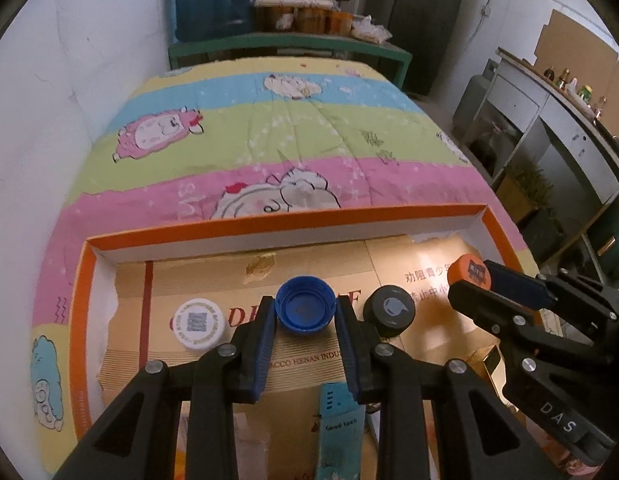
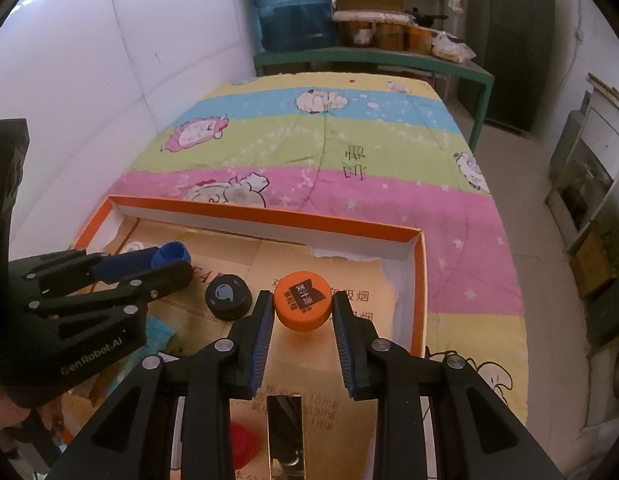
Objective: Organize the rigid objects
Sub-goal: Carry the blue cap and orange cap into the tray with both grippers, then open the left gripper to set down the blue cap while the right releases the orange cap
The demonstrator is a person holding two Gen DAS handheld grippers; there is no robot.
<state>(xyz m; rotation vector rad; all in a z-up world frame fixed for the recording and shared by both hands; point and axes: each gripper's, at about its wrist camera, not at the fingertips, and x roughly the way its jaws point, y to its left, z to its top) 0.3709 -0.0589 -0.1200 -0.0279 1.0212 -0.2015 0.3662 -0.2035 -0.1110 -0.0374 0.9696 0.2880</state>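
Blue bottle cap (image 1: 305, 309) sits clamped in the left hand-held gripper (image 1: 305, 312); the right hand-held gripper (image 2: 302, 308) grips an orange bottle cap (image 2: 302, 300) above the orange-rimmed box (image 1: 269, 222).

A: What carries everything?
B: A bed (image 1: 269, 136) under a striped pastel quilt printed with cartoon sheep.
A: And directly on it?
B: A shallow orange-rimmed cardboard box (image 1: 293, 222), at the near end.

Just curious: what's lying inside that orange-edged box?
Inside the orange-edged box, on brown cardboard: a white cap and a black cap. A blue cap and an orange cap sit between hand-held gripper fingers. The grippers cover the near part.
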